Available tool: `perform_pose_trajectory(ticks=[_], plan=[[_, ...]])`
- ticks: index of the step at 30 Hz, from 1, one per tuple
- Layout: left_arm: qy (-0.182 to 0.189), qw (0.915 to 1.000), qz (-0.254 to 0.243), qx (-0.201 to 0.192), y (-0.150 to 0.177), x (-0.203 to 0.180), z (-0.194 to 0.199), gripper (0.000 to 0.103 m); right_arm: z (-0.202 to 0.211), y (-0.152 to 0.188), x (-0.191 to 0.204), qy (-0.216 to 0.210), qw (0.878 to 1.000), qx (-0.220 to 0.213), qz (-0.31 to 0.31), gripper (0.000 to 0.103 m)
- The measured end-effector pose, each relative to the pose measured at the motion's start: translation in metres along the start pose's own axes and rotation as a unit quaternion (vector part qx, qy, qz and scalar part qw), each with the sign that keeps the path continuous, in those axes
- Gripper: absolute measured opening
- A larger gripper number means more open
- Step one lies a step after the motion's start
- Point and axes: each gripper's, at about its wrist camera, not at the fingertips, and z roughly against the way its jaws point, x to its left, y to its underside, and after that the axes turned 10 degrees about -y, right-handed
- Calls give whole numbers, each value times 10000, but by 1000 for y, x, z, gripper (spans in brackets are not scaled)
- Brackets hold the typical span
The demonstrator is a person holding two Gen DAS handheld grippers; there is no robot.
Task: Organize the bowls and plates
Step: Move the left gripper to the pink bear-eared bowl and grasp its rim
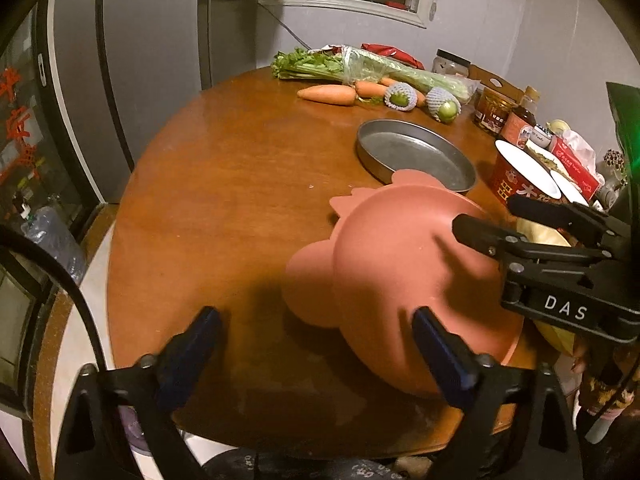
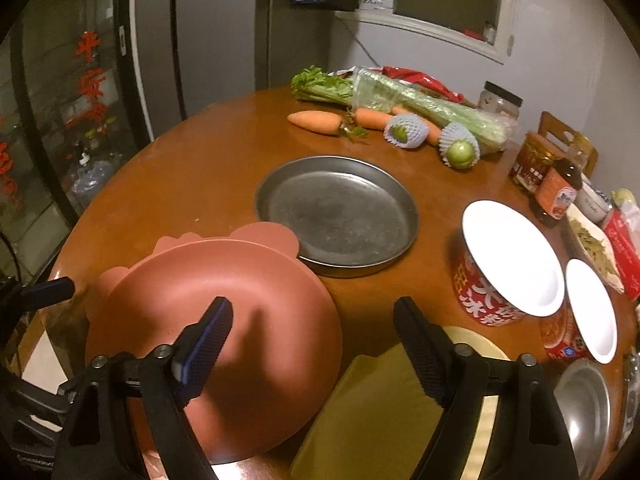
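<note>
My left gripper (image 1: 316,344) is spread wide over the bench (image 1: 224,184), holding nothing, its right finger against the upturned pink bowl (image 1: 404,264) lying at the near edge. My right gripper (image 2: 312,340) is wide open too and empty, poised over that bowl and a yellow plate (image 2: 384,408). Its body reads "DAS" in the left view. Beyond sits a metal pan (image 2: 336,212). The red tub (image 2: 480,296) carries white Chinese characters I can't read clearly.

Home kitchen: fridge (image 1: 132,60), round wooden table (image 1: 240,200) with celery (image 1: 360,68), carrots (image 1: 328,94), sauce jars (image 1: 492,110).
</note>
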Motion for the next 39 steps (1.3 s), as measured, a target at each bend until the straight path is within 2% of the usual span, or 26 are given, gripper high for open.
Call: perform_pose_trajectory(ticks=[1, 6, 7, 9, 11, 16, 19, 26, 34, 39], plan=[[24, 10000, 40, 43, 0, 0, -2, 87, -1, 0, -1, -47, 10000, 15, -1, 75], [99, 9999, 49, -16, -1, -4, -2, 73, -10, 0, -3, -256, 9994, 208, -68, 47], [86, 9999, 48, -23, -1, -5, -2, 71, -12, 0, -3, -289, 9993, 232, -56, 46], [90, 9999, 45, -47, -2, -6, -3, 60, -13, 1, -1, -310, 9992, 234, -19, 44], [121, 9999, 65, -48, -3, -5, -3, 56, -12, 0, 2, -300, 9993, 201, 19, 42], [175, 9995, 247, -54, -8, 4, -4, 52, -9, -2, 6, -283, 9994, 196, -33, 42], [134, 9992, 362, -111, -12, 16, -1, 52, -6, -5, 8, -409, 9989, 179, -164, 42], [-180, 9981, 462, -363, -34, 47, 1, 52, -7, -19, 37, -607, 9980, 78, -134, 43], [-391, 9976, 480, -312, -55, 68, -24, 52, -29, -26, 58, -761, 9965, 198, -285, 44], [-355, 9983, 423, -160, -66, 71, -46, 52, -38, -25, 61, -834, 9955, 286, -339, 44]])
